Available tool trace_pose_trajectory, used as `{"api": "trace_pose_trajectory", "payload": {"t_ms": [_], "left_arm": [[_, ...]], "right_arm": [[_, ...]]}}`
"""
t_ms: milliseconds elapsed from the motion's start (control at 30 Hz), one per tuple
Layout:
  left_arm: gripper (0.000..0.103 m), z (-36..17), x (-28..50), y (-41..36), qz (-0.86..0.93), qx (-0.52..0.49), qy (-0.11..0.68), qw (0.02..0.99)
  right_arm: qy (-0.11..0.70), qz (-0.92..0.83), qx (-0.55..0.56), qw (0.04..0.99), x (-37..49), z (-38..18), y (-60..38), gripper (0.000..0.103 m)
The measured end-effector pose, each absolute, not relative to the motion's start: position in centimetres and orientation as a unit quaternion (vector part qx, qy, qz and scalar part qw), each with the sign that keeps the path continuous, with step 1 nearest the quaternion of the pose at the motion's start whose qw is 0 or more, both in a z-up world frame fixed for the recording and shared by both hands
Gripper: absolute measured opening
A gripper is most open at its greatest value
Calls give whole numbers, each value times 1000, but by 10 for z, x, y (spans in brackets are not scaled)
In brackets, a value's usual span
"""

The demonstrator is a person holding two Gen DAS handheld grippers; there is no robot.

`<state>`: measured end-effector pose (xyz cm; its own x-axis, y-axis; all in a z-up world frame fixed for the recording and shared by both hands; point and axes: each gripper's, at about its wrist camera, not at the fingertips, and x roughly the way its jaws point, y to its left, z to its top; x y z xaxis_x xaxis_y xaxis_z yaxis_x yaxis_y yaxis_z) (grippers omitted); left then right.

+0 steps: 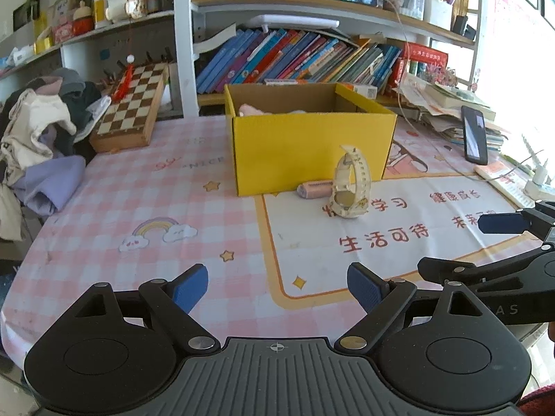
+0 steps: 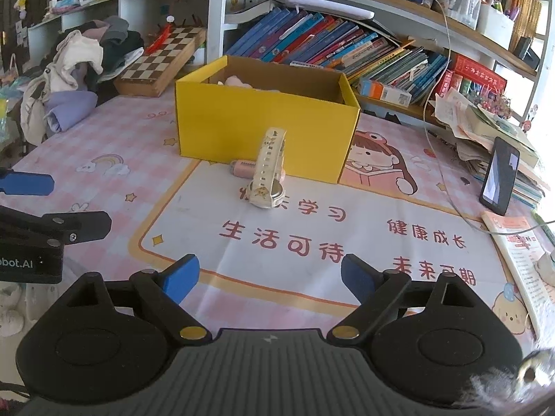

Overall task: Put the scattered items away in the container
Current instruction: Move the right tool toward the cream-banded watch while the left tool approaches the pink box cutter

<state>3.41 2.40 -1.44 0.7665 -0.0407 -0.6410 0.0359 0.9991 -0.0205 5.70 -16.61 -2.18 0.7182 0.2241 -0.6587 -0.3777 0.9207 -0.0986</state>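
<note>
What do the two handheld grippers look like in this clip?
Both the left gripper and the right gripper are black, with ribbed grey bases, round housings, linkage arms with metal pivots and blue pads on the jaws. White lettering marks their sides.

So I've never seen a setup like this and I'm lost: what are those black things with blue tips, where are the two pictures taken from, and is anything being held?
They are two handheld grippers a person carries, one per hand, each with a fisheye camera looking along its blue fingers. One picture is from the left gripper, the other from the right gripper; each also glimpses the other at its edge. Both have their jaws open and hold nothing. On the table stand a yellow box, a cream watch in front of it and a small pink item behind the watch.
</note>
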Motion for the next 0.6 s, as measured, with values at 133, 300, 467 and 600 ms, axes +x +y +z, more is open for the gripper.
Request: {"api": "trace_pose_trajectory", "payload": {"t_ms": [133,300,467,600], "left_arm": [[93,-15,35,27,-17,-9,341,940],[98,-17,36,25,-19,-10,339,941],[98,-17,41,24,-18,-11,338,941],[99,-15,46,23,-18,-10,333,943]], "right_arm": [[339,166,-119,918,58,-23,-163,91],[344,168,-126,915,61,-26,-161,92],[343,168,-127,915,64,-25,-163,92],[348,165,-126,914,69,-25,-166,92]]}}
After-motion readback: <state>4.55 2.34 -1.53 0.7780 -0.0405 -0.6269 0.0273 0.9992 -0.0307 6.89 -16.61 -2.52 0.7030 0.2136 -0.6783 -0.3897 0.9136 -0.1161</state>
